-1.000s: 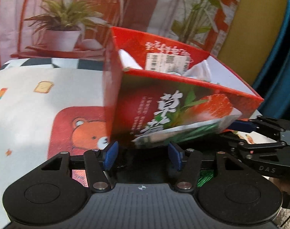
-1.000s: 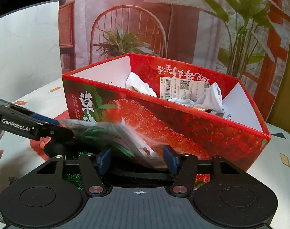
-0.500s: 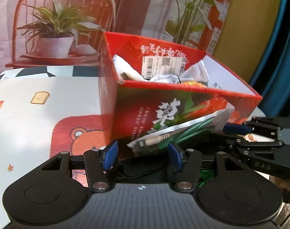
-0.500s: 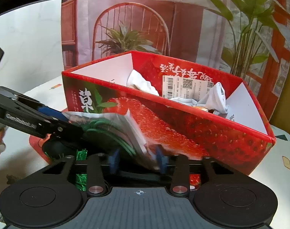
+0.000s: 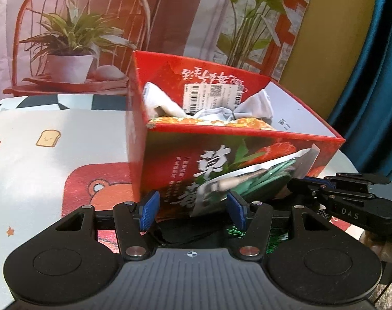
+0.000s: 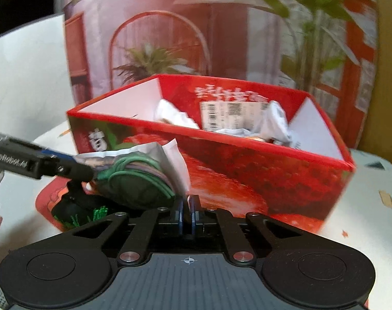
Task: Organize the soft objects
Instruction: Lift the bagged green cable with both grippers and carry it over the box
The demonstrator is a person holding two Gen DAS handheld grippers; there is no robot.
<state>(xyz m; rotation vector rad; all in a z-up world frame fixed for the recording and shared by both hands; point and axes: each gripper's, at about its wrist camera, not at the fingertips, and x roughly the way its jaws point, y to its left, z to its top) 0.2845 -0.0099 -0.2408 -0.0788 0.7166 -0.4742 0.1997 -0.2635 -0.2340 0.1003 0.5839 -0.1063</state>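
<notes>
Handling judged first: the clear plastic packet of coiled green and lilac elastic bands (image 6: 141, 173) looks light, limp and slick-skinned, so it should sag from any single pinch and may slide between smooth pads; its flat sealed edge or white card corner seems the safest place to take hold, not the bulging middle.

Position: held off the table, just in front of the red strawberry-printed cardboard box (image 6: 247, 180), below its rim and not yet inside.

Appearance: crinkled transparent film, white backing flap standing up at one corner, dark green loops stacked over paler ones. Motion blur softens the print.

Right gripper (image 6: 187, 210): blue pads drawn together on the lower corner of the packet's white flap.

Left gripper (image 5: 193, 206): pads stand apart in its own view, with the packet's near end between them; contact cannot be confirmed.

Box contents: crumpled white cloth pieces (image 5: 252, 106), an orange patterned soft item (image 5: 211, 122) and a white barcode label (image 5: 214, 99) on the far inner wall.

Beneath: a black fabric item with green tinsel trim (image 6: 82, 210) lies on the white cartoon-printed tablecloth (image 5: 54, 134).
</notes>
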